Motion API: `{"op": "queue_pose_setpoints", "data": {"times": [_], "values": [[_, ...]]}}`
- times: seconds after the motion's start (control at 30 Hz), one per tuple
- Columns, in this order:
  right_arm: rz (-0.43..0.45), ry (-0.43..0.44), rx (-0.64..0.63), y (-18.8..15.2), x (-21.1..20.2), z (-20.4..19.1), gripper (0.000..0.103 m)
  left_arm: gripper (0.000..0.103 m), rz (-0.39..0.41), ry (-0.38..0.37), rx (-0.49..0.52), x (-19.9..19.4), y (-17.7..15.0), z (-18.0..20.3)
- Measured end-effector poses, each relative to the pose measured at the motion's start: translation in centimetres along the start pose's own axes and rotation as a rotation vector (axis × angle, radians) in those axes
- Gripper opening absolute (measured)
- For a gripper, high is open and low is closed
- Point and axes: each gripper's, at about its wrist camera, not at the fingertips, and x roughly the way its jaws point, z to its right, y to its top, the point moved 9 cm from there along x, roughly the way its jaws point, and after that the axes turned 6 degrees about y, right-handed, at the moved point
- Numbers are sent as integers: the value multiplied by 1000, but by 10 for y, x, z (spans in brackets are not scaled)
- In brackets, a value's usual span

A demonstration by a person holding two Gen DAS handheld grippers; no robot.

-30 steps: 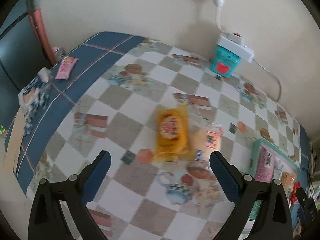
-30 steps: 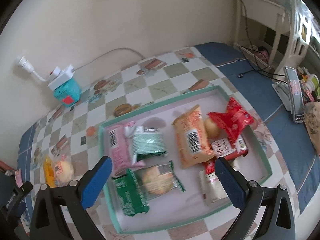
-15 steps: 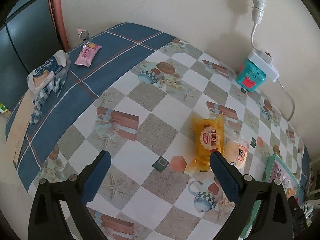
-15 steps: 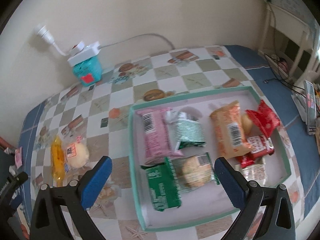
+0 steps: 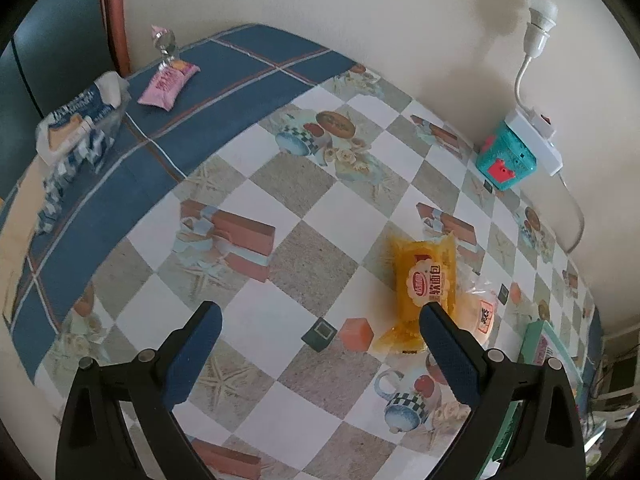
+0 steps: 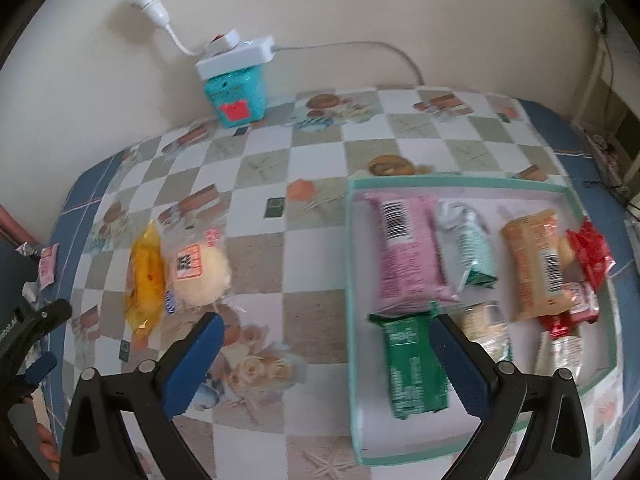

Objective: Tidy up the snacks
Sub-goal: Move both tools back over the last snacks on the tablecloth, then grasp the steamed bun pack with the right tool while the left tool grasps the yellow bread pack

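Yellow plastic-wrapped bread packet (image 5: 425,280), long axis running toward the wall (pale round bun (image 6: 200,270) touching alongside); left gripper (image 5: 316,326) and right gripper (image 6: 324,336) both stood apart, empty.

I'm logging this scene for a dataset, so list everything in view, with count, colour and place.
Tray: one, teal rim, table's right.
Packets in tray: about eight; pink, dark green, pale green, orange, red, others unclear.
Yellow bread packet: one, on tablecloth.
Clear-wrapped bun: one, pale, beside it.
Pink packet: one, far blue border.
Tissue pack: one, blue-white, table edge.
Teal box: one, by wall, white power strip on top.
Left claw: open, empty.
Right claw: open, empty.
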Motion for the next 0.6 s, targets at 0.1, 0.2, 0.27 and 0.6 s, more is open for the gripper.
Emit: {"op": "queue_pose_setpoints", "data": {"times": [0.1,0.2,0.27,0.6], "values": [[-3,27,-11,1,4,-10,103,99,-23,-34,-14,8,1,3],[-5,41,-24,4,9,-19,103,99,-45,-77,-43,15,2,5],[-9,51,-26,5,14,-25,103,99,-66,-103,-60,22,2,8],[-33,120,-82,15,43,-69,103,99,-71,-174,-91,37,12,18]]}}
